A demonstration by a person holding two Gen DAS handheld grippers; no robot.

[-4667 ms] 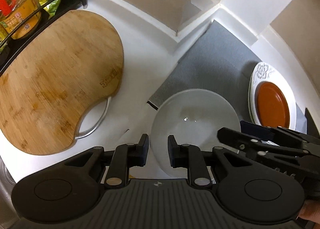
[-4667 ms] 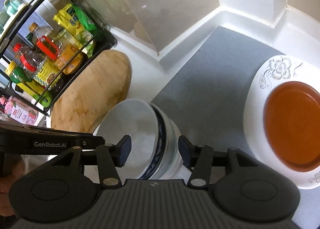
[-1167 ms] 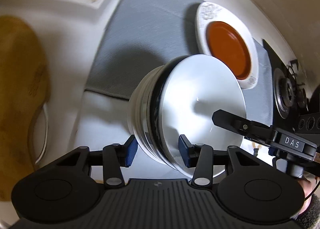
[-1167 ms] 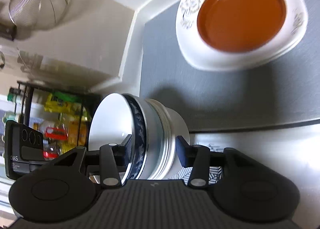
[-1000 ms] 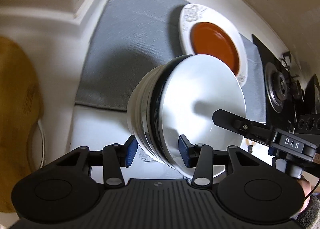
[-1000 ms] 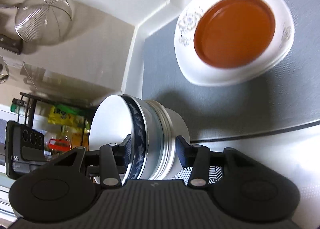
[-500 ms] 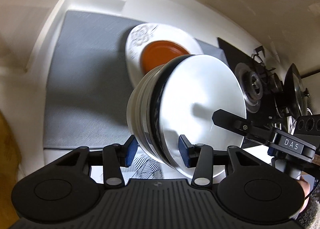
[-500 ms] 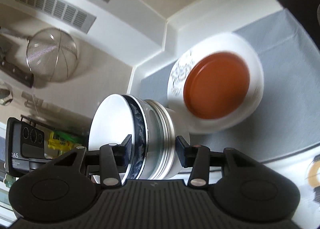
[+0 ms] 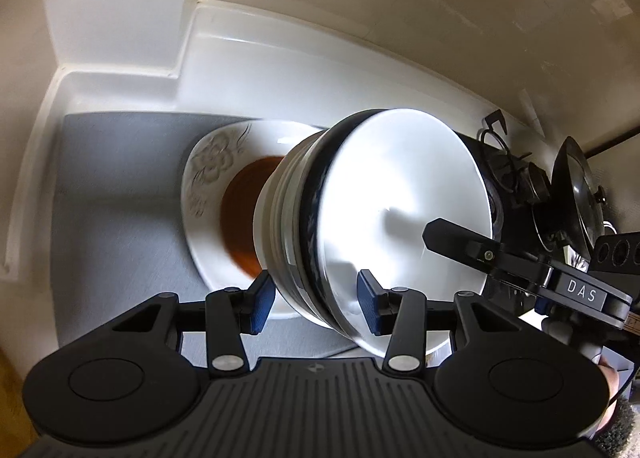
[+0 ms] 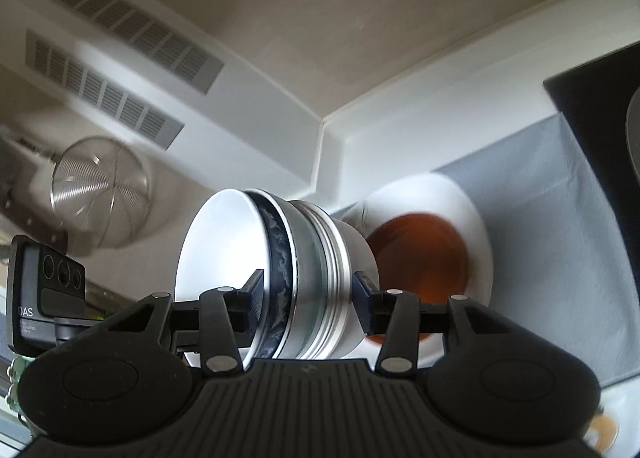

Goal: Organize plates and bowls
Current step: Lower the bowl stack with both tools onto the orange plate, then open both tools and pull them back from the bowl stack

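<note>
Here, 2 handheld claws carry a nested stack of bowls in the air above a grey mat on a white worktop. In the left wrist view the left claw sits at 6 o'clock, its blue pads part-way closed and pressed on the stack, one against the outer wall and one inside the top white bowl. The right claw reaches in from 3 o'clock in that view, and its own camera shows it clamped the same way across the opposite rim. The stack is tipped on its side, mouth facing 3 o'clock in the left view, and includes a bowl with a dark blue patterned band. Behind it, toward 9 o'clock, a white flowered plate with an orange-brown dish in its middle rests on the mat. A black stove lies at 2 o'clock. The likely next step is lowering the bowls near or onto that plate. The risks: tilted this far, an inner bowl could slide out of the nest; if the 2 claws drift apart or twist unevenly, a rim could slip free; and the stack could knock the plate on the way down.
</note>
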